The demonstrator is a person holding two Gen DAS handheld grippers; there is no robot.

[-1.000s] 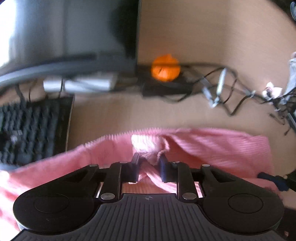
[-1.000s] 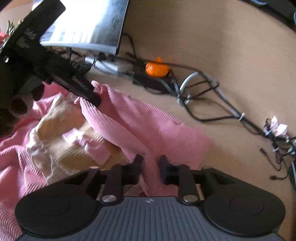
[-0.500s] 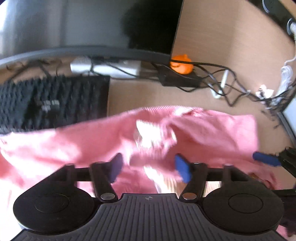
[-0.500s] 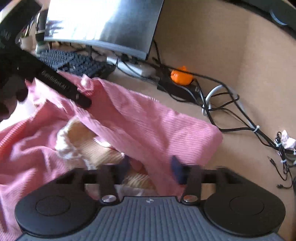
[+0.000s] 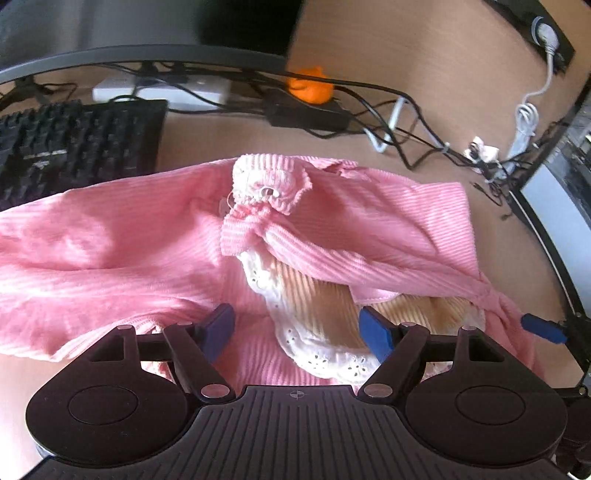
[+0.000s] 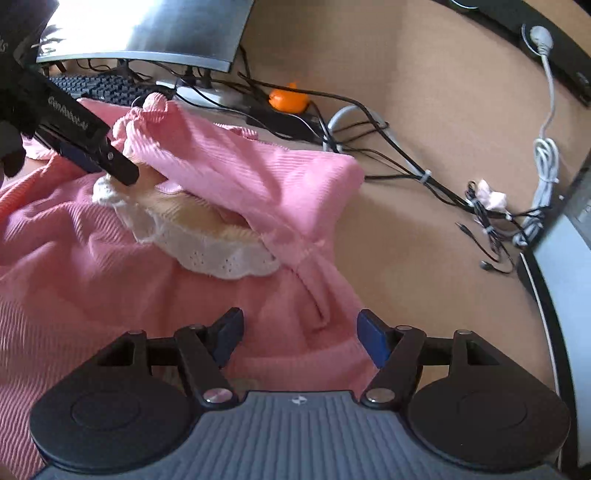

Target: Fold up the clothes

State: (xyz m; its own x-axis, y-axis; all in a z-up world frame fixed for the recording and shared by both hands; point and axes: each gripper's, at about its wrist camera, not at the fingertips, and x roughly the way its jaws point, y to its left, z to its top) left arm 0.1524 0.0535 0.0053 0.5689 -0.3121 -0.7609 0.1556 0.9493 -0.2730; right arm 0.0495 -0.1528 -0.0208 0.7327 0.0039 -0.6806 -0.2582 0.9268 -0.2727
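Note:
A pink ribbed garment (image 5: 122, 258) lies crumpled on the wooden desk, partly folded over itself, with a cream inner layer and white lace trim (image 5: 317, 354) showing. It fills the left of the right wrist view (image 6: 236, 173). My left gripper (image 5: 297, 328) is open just above the garment, its blue pads on either side of the lace trim. My right gripper (image 6: 299, 332) is open over the garment's right edge. The left gripper's finger (image 6: 92, 155) shows at the upper left of the right wrist view, and a right fingertip (image 5: 543, 326) at the right edge of the left wrist view.
A black keyboard (image 5: 74, 144) lies at the back left under a monitor (image 6: 147, 33). A white power strip (image 5: 162, 90), an orange object (image 5: 314, 86) and tangled cables (image 6: 406, 162) line the back. A white cable (image 6: 546, 147) hangs at the right.
Both grippers were shut on the pink fabric a second ago and have opened, letting it drop onto the desk. Both have drawn back a little from the garment.

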